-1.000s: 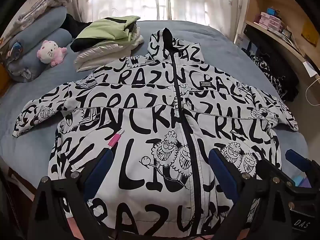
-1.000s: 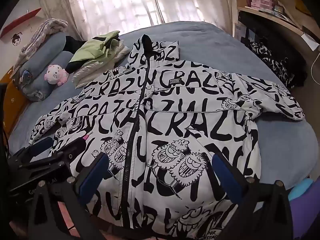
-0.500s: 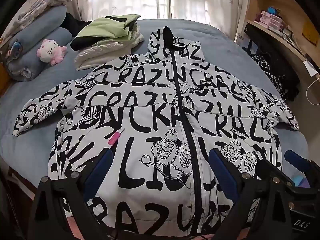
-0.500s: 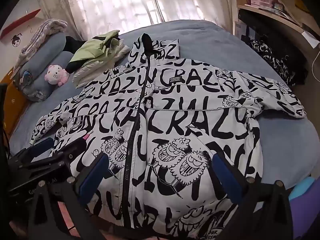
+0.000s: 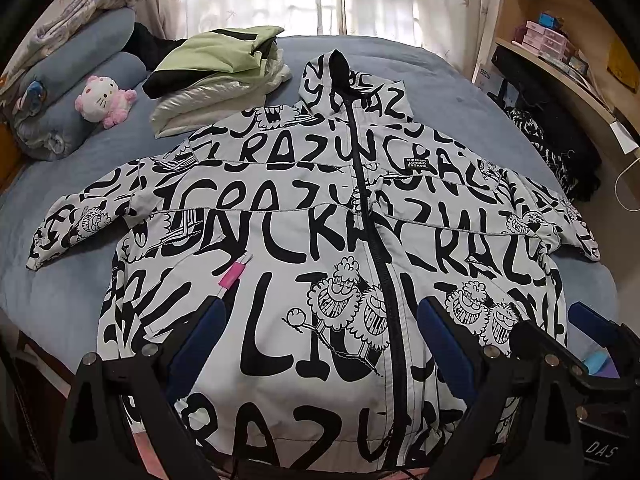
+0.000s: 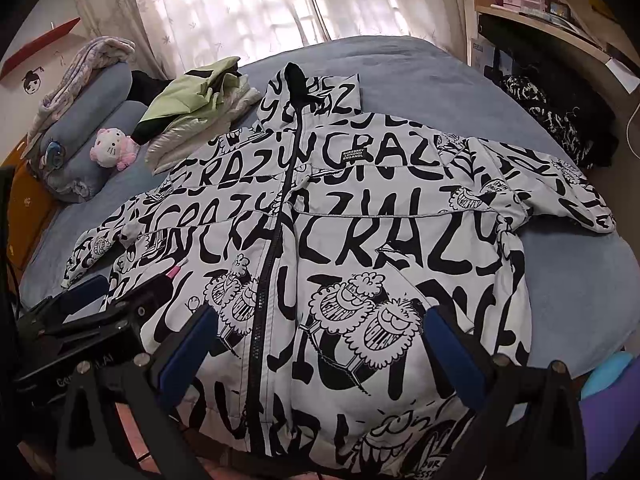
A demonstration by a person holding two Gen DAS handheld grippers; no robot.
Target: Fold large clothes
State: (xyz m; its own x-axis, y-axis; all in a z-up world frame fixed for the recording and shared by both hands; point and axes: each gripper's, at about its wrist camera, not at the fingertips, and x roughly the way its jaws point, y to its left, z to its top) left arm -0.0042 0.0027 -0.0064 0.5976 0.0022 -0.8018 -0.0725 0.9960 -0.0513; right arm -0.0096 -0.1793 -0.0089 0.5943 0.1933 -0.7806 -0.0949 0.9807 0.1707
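From our left wrist we see the black-and-white printed jacket [image 5: 320, 216] spread flat, front up and zipped, on the blue bed [image 5: 460, 92], sleeves out to both sides; our left gripper [image 5: 320, 344] hangs over its hem, fingers wide apart and empty. From our right wrist the jacket [image 6: 360, 240] lies the same, and our right gripper [image 6: 320, 348] hovers spread apart above the hem, the left gripper [image 6: 96, 304] beside it.

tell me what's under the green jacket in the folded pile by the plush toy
Under the green jacket lies a folded silvery-white garment, its edges showing below; the pile rests on the blue bed. Whether more clothes sit between them is hidden by the green one.
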